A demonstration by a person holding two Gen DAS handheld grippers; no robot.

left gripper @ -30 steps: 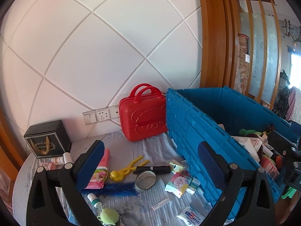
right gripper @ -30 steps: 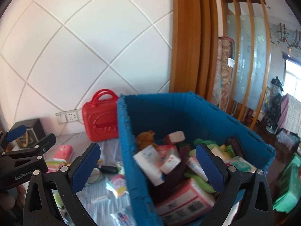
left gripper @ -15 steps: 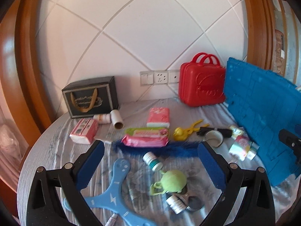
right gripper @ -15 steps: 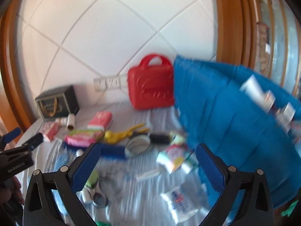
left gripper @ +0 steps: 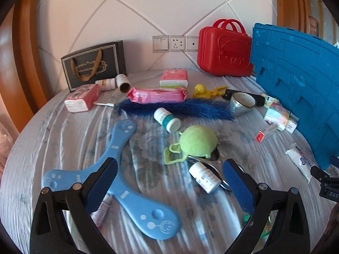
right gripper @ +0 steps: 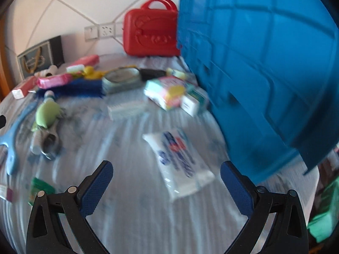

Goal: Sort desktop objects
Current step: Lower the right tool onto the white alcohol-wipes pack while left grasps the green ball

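Desktop objects lie under both hand-held grippers, left (left gripper: 169, 182) and right (right gripper: 166, 182), each tilted down, wide-spread, empty.

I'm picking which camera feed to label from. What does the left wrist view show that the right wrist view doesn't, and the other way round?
Only the left wrist view shows the whole blue three-armed toy, two sharp white pill bottles and, and the cardboard tube. Only the right wrist view shows the white tissue pack lying whole, straight ahead of the open right hand-held gripper, though blurred. Both show the red case, blue crate, blue feather brush, green plush and black gift bag.
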